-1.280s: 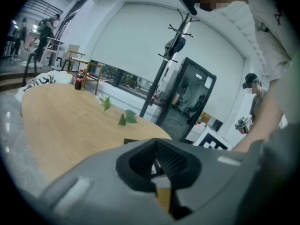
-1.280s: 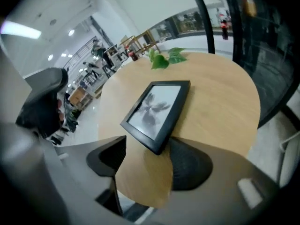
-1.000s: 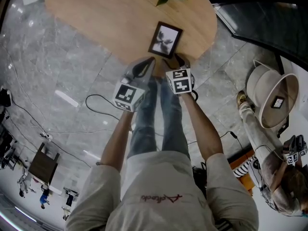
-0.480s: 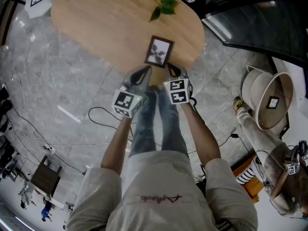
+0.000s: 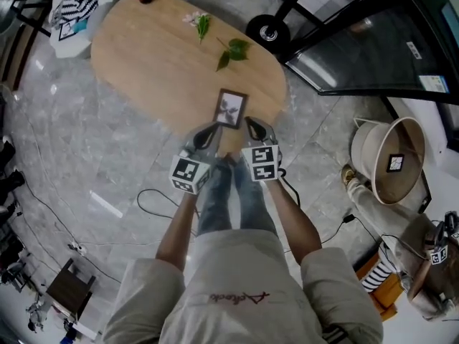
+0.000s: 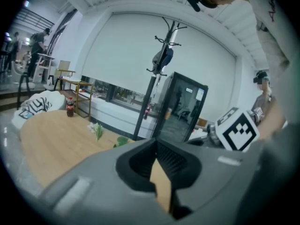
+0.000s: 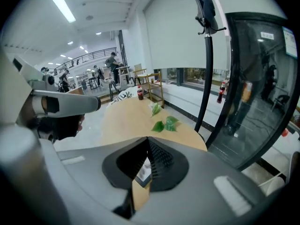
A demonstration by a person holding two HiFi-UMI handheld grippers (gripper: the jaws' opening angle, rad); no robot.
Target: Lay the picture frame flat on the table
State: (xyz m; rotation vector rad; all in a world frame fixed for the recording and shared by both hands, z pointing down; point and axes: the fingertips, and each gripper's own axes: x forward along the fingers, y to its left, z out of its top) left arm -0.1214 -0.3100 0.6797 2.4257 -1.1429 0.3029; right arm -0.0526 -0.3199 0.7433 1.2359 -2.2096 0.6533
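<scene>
The picture frame [image 5: 230, 109] lies flat on the wooden worktop [image 5: 158, 56], close to the edge nearest the person. It is dark around the outside with a pale picture in the middle. Nothing is holding it. The left gripper [image 5: 215, 127] is up by the frame's near left corner, and its jaws are pressed together with nothing between them. The right gripper [image 5: 250, 122] is by the frame's near right corner. Its jaws have just been closing, and now they are tight together too, with nothing in them. In the right gripper view, a bit of the frame [image 7: 144, 169] peeks out below the closed jaws, down on the wood. Farther along the worktop lie some green leaves [image 5: 233, 50] and a small flower sprig [image 5: 201, 24], well apart from the frame.
</scene>
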